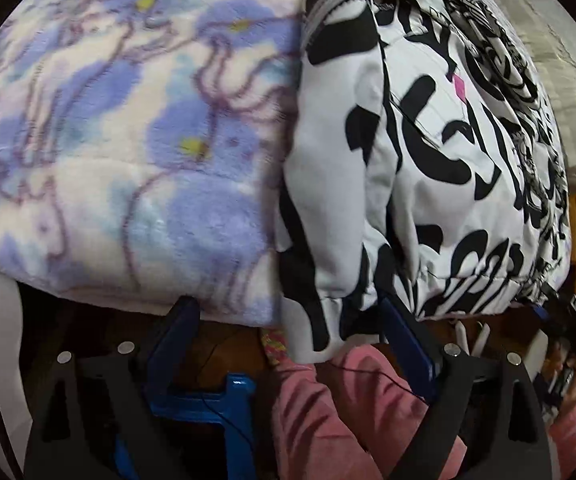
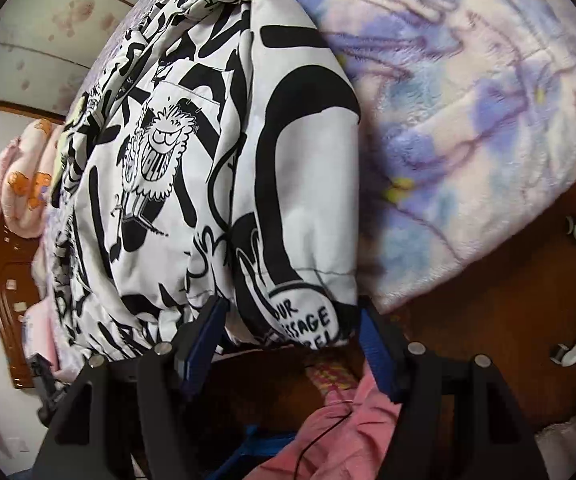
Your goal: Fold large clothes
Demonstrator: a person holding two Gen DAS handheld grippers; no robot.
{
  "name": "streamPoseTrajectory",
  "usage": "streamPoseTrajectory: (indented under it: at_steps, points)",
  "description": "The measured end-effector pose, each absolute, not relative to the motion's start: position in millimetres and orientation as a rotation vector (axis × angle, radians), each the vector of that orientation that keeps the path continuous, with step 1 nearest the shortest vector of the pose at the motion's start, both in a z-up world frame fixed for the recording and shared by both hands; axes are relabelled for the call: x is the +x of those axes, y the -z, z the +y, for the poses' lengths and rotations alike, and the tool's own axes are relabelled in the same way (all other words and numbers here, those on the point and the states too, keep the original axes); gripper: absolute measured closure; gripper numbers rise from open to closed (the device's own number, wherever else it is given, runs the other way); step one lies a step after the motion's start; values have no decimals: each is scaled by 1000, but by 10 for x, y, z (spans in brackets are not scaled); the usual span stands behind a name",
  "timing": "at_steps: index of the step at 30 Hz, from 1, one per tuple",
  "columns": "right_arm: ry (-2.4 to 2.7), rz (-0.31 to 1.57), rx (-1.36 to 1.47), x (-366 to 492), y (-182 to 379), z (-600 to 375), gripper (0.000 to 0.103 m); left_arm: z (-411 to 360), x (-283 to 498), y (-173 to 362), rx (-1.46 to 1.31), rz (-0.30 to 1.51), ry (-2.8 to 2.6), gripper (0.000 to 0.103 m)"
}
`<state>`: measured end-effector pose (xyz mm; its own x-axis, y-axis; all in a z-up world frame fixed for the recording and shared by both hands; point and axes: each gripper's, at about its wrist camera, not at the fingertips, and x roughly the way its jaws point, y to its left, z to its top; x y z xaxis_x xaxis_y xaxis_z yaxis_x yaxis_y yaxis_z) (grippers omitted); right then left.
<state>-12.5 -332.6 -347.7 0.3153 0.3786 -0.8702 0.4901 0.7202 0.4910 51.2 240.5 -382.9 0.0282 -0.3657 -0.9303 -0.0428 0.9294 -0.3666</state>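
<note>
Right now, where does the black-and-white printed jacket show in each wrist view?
Left wrist: the printed jacket fills the right half, a cuff hanging at bottom centre.
Right wrist: it fills the left and centre, a lettered cuff at the bottom.
Shared landmark: the blue-flowered fleece blanket under it.

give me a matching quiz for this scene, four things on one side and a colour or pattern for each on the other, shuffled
Things:
1. jacket
2. blanket
3. sleeve
4. bed frame

Colours or patterns:
A. plain pink
B. brown wood
C. white with black cartoon graphics
D. pale fleece with blue-purple flowers

Pairs: 1-C, 2-D, 3-A, 4-B
</note>
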Motion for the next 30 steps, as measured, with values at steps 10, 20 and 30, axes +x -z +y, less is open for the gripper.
streamPoseTrajectory:
  at_steps: [10,20,30]
  points:
    - [114,1336,794,46,3498,-3250,46,2008,491,3953,-443,1557,237,28]
    - [136,1350,708,24,3143,-3133,82,1711,522,3686,-435,1617,77,78]
    - [134,1381,720,-132,2834,-3180,87,1951,400,3318,-507,1637,142,86]
